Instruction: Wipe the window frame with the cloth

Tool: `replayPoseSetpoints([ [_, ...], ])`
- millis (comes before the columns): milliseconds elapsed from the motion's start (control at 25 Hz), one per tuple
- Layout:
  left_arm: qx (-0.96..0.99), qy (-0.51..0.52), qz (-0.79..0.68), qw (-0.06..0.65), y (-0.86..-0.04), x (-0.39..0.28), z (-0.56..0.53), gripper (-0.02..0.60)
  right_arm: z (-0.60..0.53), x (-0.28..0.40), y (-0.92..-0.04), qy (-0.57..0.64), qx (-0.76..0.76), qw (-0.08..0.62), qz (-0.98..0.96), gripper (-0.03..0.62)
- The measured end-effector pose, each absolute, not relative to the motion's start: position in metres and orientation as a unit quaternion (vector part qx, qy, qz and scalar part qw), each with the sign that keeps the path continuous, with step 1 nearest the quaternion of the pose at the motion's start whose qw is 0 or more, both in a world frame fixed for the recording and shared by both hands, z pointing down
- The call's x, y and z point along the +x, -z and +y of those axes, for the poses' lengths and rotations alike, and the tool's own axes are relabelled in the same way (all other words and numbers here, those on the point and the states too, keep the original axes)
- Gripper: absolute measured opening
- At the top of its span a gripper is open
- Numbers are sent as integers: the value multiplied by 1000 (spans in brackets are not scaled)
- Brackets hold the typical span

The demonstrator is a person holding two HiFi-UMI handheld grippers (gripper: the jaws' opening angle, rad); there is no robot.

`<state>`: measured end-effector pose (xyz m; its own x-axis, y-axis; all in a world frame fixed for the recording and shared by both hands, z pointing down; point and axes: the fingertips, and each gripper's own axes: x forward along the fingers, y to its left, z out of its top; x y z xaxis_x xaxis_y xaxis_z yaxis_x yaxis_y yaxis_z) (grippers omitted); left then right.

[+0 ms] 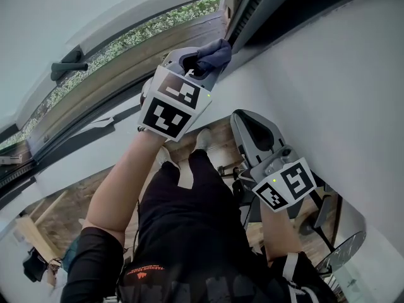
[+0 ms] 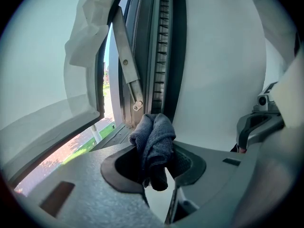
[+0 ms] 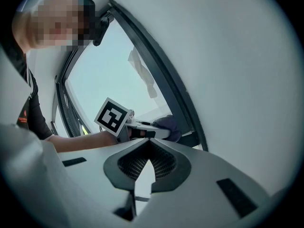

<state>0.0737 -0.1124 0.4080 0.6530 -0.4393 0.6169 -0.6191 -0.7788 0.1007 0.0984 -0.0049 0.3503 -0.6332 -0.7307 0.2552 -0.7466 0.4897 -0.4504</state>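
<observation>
While left tongs point(image 2: 159, 175) pinch cloth point(image 2: 154, 137) by window frame point(image 2: 162, 56), right tongs point(image 3: 144, 172) closed

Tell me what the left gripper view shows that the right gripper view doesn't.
Only the left gripper view: the metal hinge arm and grass outside. Only the right gripper view: a marker cube, the person's forearm, and that the right gripper is shut, empty. Both: the blue-grey cloth clamped in the left gripper at the dark window frame.
</observation>
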Motion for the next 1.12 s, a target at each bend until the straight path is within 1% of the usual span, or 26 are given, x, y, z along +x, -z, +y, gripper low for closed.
replayPoseSetpoints([
  [200, 898, -285, -303, 141, -399, 68, -116, 141, -3, 92, -349, -268, 426, 17, -864, 5],
  [880, 892, -278, -319, 157, -399, 17, -99, 141, -1, 42, -350, -269, 394, 28, -879, 5],
  [1120, 891, -275, -316, 174, -405, -3, -87, 141, 2, 19, -350, -268, 383, 32, -884, 5],
])
